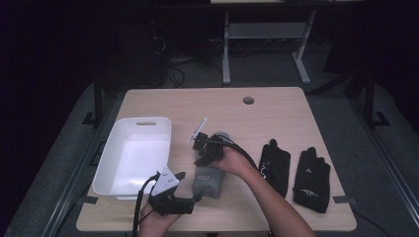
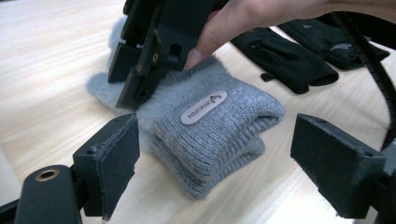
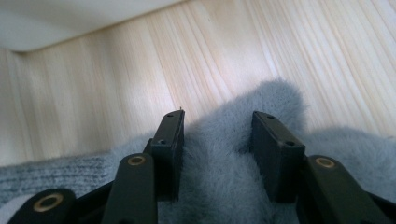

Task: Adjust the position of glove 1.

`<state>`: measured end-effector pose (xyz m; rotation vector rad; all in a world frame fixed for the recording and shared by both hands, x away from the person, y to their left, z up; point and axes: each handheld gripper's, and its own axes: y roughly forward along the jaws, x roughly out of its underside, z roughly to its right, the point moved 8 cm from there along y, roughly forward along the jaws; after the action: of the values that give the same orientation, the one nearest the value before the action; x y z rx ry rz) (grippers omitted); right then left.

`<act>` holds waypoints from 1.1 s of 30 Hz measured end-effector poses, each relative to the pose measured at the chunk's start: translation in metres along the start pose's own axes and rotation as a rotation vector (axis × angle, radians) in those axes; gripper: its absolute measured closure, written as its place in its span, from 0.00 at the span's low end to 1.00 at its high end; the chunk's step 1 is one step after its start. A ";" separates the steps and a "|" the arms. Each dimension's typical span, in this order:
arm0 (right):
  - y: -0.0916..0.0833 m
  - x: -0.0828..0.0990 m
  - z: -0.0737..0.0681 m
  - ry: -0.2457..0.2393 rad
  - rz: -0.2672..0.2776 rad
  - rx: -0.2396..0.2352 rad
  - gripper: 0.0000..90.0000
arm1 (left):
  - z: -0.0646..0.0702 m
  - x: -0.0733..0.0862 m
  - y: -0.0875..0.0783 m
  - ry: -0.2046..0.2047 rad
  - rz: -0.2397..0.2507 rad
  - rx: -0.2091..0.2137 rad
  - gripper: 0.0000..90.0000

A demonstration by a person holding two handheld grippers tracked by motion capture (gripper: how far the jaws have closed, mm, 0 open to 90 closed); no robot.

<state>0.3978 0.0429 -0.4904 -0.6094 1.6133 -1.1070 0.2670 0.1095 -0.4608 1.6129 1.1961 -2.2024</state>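
Right gripper [image 1: 203, 157] pressing down on a folded grey knitted glove [image 1: 208, 178]; left gripper [image 1: 196, 186] lying beside it near a white rectangular plastic tub [image 1: 109, 159].

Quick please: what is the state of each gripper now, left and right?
Left gripper: open, jaws wide apart either side of the grey knit glove, not touching it.
Right gripper: closed on the glove's fuzzy part, fabric bunched between its jaws.

A small oval tag [image 2: 203, 108] sat on the folded grey knit glove [image 2: 219, 135]; its lettering appeared upside down and could not be read surely. White logos on the black gloves [image 1: 295, 173] were illegible.
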 end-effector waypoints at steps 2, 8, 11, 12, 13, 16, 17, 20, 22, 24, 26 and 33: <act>-0.002 0.004 0.001 0.006 -0.002 0.002 0.61 | 0.002 0.001 0.002 -0.004 -0.010 0.009 0.17; -0.008 0.015 0.002 0.007 -0.004 -0.005 0.60 | 0.007 -0.003 0.009 -0.025 -0.025 0.032 0.17; -0.010 0.016 0.002 0.024 0.017 -0.019 0.55 | 0.009 -0.004 0.012 -0.023 -0.045 0.033 0.17; -0.019 0.015 0.006 0.068 0.078 -0.027 0.45 | 0.009 -0.007 0.015 -0.027 -0.047 0.034 0.17; -0.024 0.016 0.009 0.084 0.095 -0.018 0.42 | 0.009 -0.009 0.017 -0.030 -0.048 0.036 0.17; -0.043 0.022 0.023 0.149 0.150 0.042 0.31 | 0.008 -0.013 0.022 -0.040 -0.064 0.038 0.17; -0.048 0.026 0.028 0.175 0.161 0.060 0.30 | 0.008 -0.014 0.023 -0.052 -0.066 0.043 0.18; -0.063 0.039 0.042 0.242 0.189 0.092 0.29 | 0.005 -0.019 0.028 -0.064 -0.066 0.040 0.23; -0.069 0.050 0.051 0.291 0.191 0.109 0.27 | 0.003 -0.020 0.032 -0.071 -0.086 0.033 0.23; -0.071 0.057 0.059 0.321 0.190 0.119 0.26 | 0.001 -0.021 0.036 -0.073 -0.105 0.027 0.23; -0.071 0.065 0.066 0.372 0.194 0.109 0.25 | -0.002 -0.021 0.038 -0.096 -0.120 0.020 0.23; -0.053 0.077 0.079 0.496 0.183 0.033 0.22 | -0.008 -0.017 0.045 -0.206 -0.143 0.033 0.24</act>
<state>0.4385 -0.0724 -0.4824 -0.1598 2.0206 -1.2035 0.3041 0.0795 -0.4690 1.3092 1.2559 -2.4176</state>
